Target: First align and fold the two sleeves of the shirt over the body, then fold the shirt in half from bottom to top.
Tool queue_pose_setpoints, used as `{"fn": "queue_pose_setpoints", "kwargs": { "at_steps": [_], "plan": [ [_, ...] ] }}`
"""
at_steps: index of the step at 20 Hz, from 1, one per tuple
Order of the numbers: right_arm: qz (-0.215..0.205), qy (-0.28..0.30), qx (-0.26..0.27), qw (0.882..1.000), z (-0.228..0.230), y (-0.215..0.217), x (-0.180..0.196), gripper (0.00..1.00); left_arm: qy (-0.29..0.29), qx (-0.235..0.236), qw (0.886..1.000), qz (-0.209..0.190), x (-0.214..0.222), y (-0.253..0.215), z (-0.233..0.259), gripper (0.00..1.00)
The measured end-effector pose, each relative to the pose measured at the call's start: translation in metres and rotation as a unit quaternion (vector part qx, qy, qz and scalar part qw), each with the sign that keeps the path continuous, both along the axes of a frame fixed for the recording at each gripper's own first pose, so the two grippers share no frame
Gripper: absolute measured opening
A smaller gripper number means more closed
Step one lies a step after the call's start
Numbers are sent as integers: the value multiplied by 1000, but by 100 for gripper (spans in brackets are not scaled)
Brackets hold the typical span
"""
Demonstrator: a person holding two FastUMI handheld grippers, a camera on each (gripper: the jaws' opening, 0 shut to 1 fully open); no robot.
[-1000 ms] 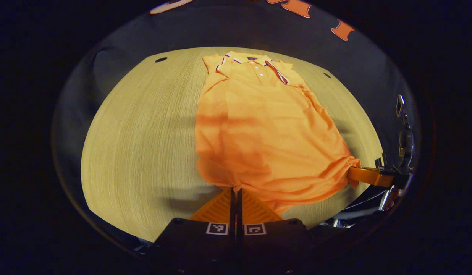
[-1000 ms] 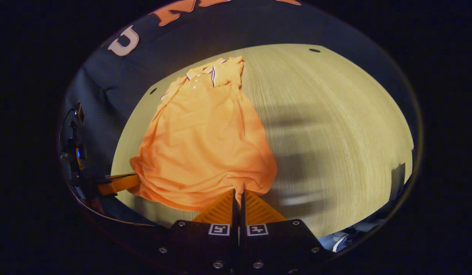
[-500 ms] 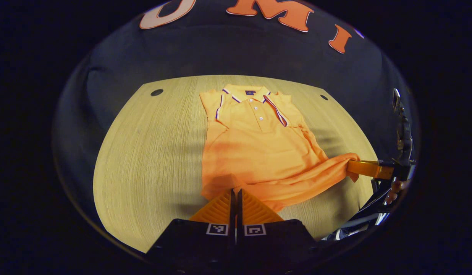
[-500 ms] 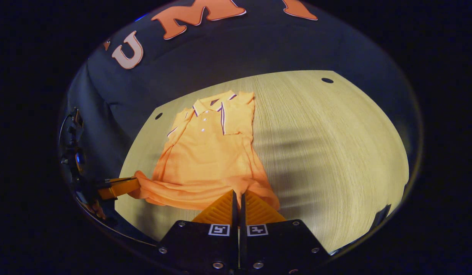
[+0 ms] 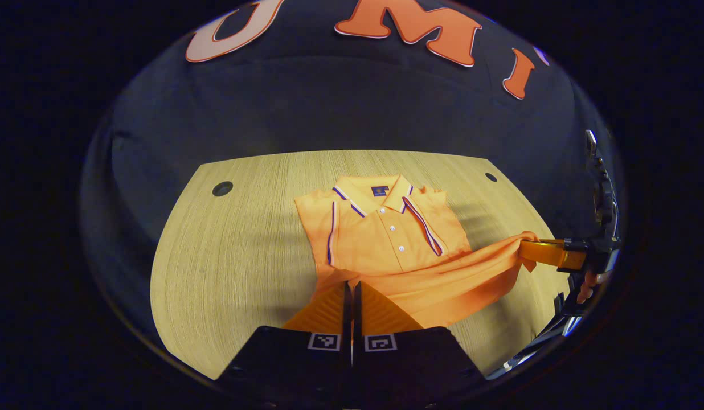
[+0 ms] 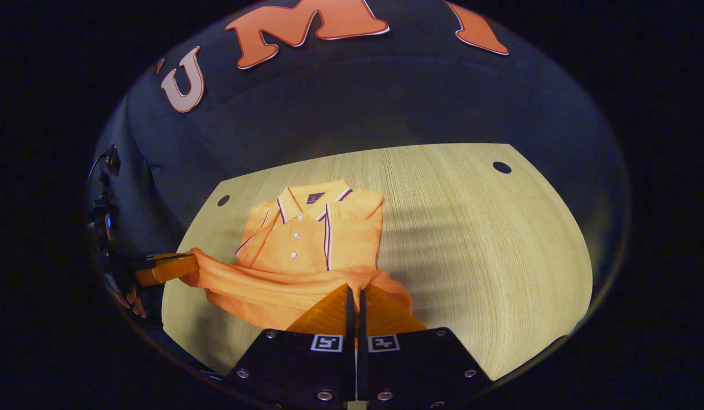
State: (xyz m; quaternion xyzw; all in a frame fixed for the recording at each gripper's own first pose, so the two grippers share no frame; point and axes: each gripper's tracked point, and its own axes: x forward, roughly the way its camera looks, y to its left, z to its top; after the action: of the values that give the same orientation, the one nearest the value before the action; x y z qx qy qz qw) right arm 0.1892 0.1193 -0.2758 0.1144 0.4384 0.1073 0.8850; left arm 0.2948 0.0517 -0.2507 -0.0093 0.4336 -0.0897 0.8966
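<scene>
Above table (image 5: 226, 267): shirt (image 5: 386, 233) hem pinched, lifted.

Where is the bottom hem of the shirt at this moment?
Lifted off the table, the hem stretches between left gripper and right gripper, below the collar.

Bare table (image 6: 477, 239) lies open beside the shirt (image 6: 312, 233); only its lifted hem crosses the front.

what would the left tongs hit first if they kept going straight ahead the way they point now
Most likely the shirt's own upper body: the left tongs, shut on the lifted hem, point at the buttoned chest of the shirt lying flat on the table. How high they ride above it is unclear.
</scene>
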Motion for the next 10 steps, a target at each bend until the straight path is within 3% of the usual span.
{"fn": "queue_pose_setpoints", "kwargs": {
  "at_steps": [10],
  "plan": [
    [-2, -1, -42, 999, -16, 19, 113, 2, -28, 7, 999, -17, 125, 19, -13, 1]
  ]
}}
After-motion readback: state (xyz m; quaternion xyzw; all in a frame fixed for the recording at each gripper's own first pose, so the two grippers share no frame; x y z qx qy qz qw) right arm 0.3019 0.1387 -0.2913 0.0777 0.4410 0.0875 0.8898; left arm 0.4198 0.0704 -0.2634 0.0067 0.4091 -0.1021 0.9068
